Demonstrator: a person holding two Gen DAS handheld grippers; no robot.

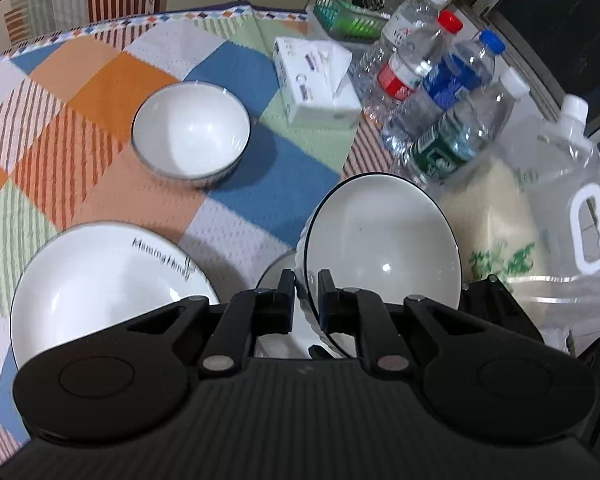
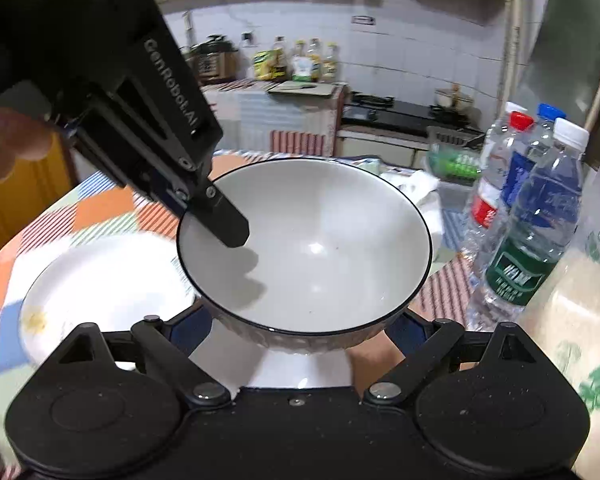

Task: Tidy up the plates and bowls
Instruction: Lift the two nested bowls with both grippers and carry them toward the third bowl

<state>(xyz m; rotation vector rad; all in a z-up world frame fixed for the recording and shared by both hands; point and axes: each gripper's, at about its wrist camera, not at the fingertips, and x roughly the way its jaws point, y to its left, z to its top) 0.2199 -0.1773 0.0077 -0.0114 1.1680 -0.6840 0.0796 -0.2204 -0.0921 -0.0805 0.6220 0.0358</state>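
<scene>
A white bowl with a black rim hangs tilted above the checked tablecloth. My left gripper is shut on its near rim, and one of its fingers shows inside the bowl in the right wrist view. My right gripper straddles the bowl's lower wall with its jaws wide against both sides; its fingertips are hidden under the bowl. A second white bowl stands on the cloth farther back. A white lettered plate lies at the near left, and in the right wrist view the plate has a yellowish stain.
Several water bottles stand close to the right of the held bowl, beside a large clear jug and a bag of rice. A white tissue box and a green basket sit behind. Something white lies under the held bowl.
</scene>
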